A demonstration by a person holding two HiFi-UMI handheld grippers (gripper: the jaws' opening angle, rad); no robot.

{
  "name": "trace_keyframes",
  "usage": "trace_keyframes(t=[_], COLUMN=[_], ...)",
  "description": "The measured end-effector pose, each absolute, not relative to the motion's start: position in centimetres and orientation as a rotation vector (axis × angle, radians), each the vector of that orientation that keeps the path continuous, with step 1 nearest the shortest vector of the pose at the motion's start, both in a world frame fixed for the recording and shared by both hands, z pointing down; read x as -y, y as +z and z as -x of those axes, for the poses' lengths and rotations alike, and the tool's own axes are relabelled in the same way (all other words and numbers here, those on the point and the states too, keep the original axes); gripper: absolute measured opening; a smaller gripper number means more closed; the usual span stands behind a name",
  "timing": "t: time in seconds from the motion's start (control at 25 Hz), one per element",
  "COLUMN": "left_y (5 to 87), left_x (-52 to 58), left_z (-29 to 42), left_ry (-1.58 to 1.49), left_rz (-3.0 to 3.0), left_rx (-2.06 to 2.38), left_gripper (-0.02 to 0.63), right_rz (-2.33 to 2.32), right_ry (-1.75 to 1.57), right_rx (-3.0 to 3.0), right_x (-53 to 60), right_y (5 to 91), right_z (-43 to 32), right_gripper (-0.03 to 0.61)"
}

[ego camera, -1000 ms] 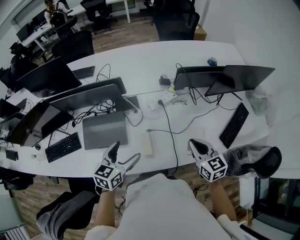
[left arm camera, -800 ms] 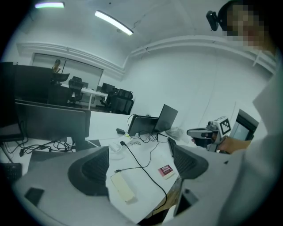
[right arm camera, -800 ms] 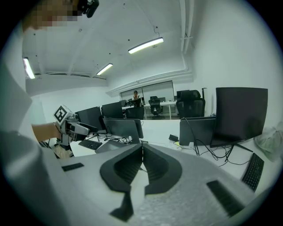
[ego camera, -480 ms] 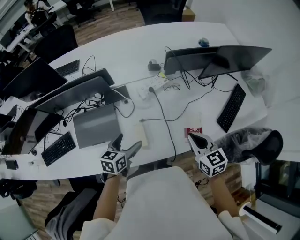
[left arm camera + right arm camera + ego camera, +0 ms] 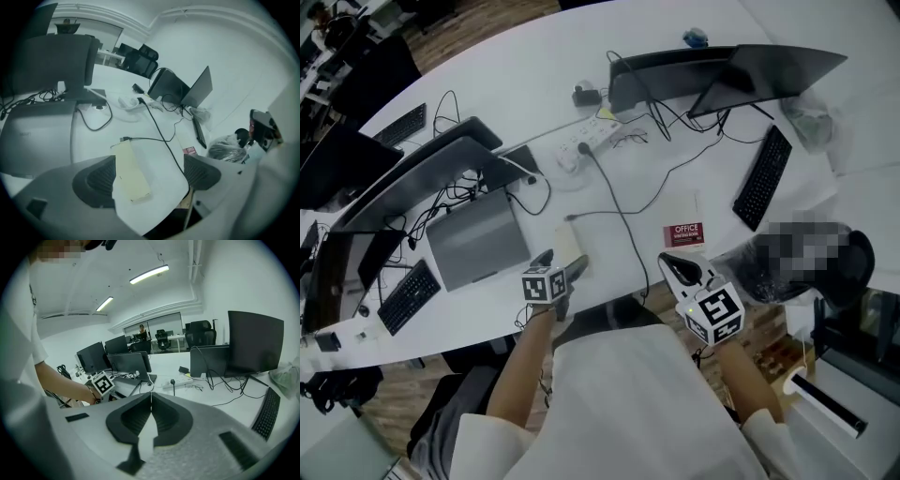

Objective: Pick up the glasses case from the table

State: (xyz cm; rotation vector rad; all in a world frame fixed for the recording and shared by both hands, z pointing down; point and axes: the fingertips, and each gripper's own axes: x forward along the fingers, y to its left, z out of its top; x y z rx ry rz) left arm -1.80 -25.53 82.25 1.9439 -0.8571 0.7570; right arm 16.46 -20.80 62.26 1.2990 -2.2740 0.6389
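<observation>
The glasses case is a long, pale cream box lying flat near the table's front edge. My left gripper is open just short of its near end. In the left gripper view the case lies between the two dark pads, closer to the left one, and my left gripper touches nothing. My right gripper hovers at the table edge to the right, apart from the case. In the right gripper view my right gripper is shut and holds nothing.
A black cable runs across the table just right of the case. A red card lies near my right gripper. A closed grey laptop sits left of the case. Monitors, keyboards and a power strip stand farther back.
My left gripper has moved forward over the table edge up to the near end of the case. My right gripper stayed near the edge, still shut.
</observation>
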Motion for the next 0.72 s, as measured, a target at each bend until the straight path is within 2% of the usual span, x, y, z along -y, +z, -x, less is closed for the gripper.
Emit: trace_keyframes(t=[0.28, 0.72], left_y=[90.1, 96.3], left_x=[26.0, 26.8], left_z=[1.2, 1.8], left_ry=[0.857, 1.061], left_rz=[-1.798, -1.693], left_rx=[0.921, 1.157], left_gripper=[0.421, 0.422], right_rz=[-1.269, -1.244], right_ry=[0.699, 0.784], right_rx=[2.242, 2.210], right_x=[20.5, 19.9], right_y=[65.0, 68.1], right_z=[-16.2, -16.2], right_gripper=[0.002, 0.002])
